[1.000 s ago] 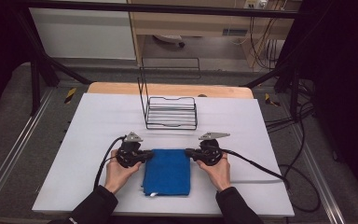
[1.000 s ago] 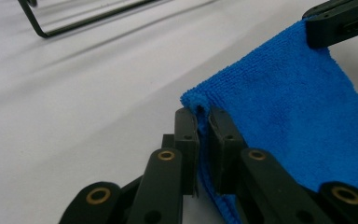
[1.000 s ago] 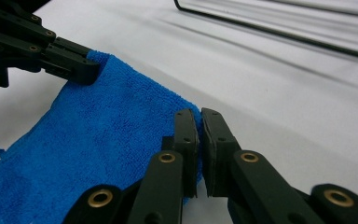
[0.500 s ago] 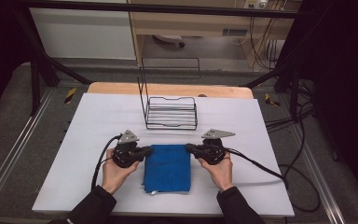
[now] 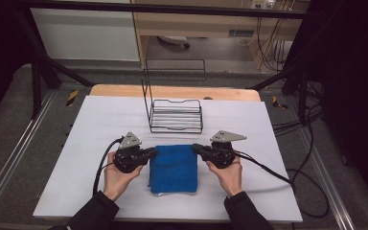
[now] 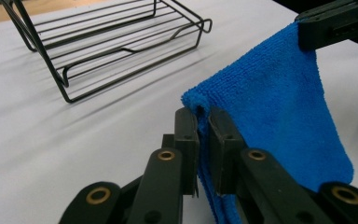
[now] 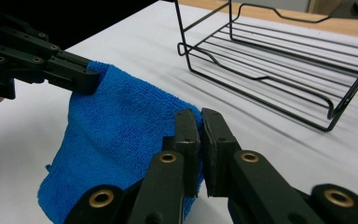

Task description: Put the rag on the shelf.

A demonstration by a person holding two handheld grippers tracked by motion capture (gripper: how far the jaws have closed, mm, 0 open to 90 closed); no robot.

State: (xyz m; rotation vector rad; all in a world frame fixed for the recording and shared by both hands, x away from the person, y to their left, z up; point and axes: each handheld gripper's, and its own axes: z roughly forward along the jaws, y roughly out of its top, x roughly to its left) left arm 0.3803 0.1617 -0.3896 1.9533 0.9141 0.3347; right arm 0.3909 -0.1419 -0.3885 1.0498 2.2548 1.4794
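No text, label, brand or number can be read in any of the views. The yellow-and-black striped marks (image 5: pixel 72 97) on the frame rails beside the desk (image 5: pixel 100 120) are plain warning stripes with no writing, and a small pale plate (image 5: pixel 238 33) on the wooden furniture behind the desk is too blurred to read
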